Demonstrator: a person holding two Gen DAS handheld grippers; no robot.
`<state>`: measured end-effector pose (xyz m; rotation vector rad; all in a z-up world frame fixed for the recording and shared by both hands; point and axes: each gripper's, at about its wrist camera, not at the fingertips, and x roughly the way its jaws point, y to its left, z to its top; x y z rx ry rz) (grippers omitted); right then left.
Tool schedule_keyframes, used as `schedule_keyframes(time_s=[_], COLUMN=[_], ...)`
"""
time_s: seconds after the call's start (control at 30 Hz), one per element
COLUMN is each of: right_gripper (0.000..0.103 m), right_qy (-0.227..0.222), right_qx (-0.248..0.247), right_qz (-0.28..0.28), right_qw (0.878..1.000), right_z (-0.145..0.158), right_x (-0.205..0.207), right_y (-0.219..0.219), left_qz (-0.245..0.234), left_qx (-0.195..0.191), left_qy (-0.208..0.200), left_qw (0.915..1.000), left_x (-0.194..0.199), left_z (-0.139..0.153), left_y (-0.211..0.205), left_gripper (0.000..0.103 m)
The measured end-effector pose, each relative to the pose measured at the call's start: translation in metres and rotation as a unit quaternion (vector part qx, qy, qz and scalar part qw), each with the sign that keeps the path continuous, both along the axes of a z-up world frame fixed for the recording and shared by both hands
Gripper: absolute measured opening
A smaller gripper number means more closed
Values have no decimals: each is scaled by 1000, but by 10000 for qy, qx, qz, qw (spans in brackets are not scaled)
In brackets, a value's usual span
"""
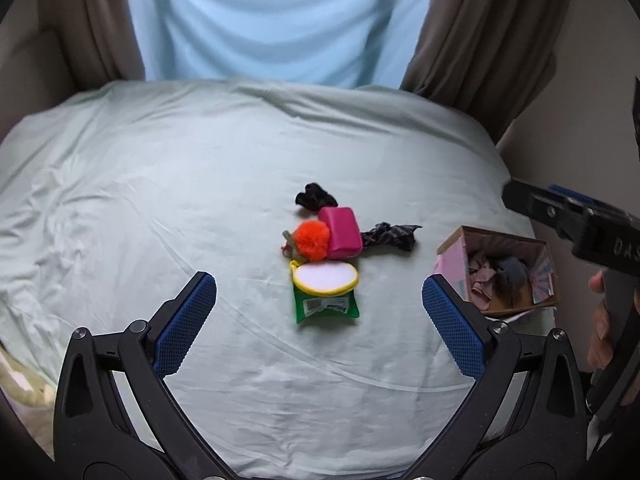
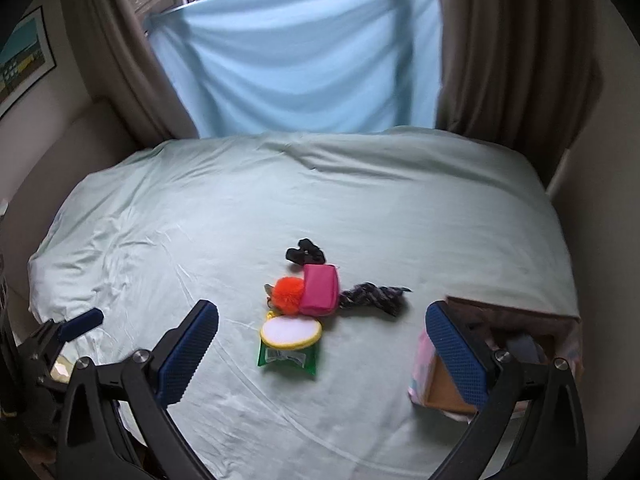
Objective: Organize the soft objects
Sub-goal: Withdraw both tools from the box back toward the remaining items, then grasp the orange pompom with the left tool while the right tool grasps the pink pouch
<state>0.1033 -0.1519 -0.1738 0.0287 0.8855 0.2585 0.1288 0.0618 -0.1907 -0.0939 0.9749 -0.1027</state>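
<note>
- Left tongs (image 1: 319, 326) hang wide open over the bed (image 1: 160, 200), nothing between the blue pads (image 1: 186, 326).
- Right tongs (image 2: 322, 350) are spread wide too, empty, with the right pad in front of the box (image 2: 440, 392).
- Mid-bed sits the little pile: a green pouch (image 1: 325, 307) nearest, with a white oval patch (image 1: 325, 277) rimmed in yellow resting on its far end.
- Just behind, an orange pom-pom (image 1: 312, 241) presses against a pink pouch (image 1: 341, 233).
- A black scrunchie (image 1: 315, 197) lies just beyond the pink pouch, touching or nearly so; can't tell.
- A dark patterned cloth (image 1: 390, 236) stretches out to the right of the pink pouch.
- The cardboard box sits to the right of the pile, well apart, already holding pinkish and grey fabric pieces (image 1: 500, 276).
- In the left view, the other tool (image 1: 580, 228) shows at the right edge, a hand (image 1: 600, 332) gripping its handle.
- Blue sheet (image 2: 304, 60) and brown curtains (image 2: 516, 48) hang behind the bed.
</note>
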Motion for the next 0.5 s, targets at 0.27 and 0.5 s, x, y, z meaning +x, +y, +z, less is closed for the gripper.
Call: schedule_keyframes(time_s=[0.27, 0.5], right_gripper=[103, 103], right_qy=[323, 842], right_qx=[-171, -86], right_qz=[474, 475], right_qw=[9982, 9953], right_z=[-61, -130], right_x=[79, 152], right_y=[21, 28], left_qz=[126, -112], left_qx=[-41, -119], left_qy=[342, 663], left_qw=[9993, 9977], left_x=[62, 133], left_z=[-62, -131], left_y=[5, -3], left_gripper=[103, 102])
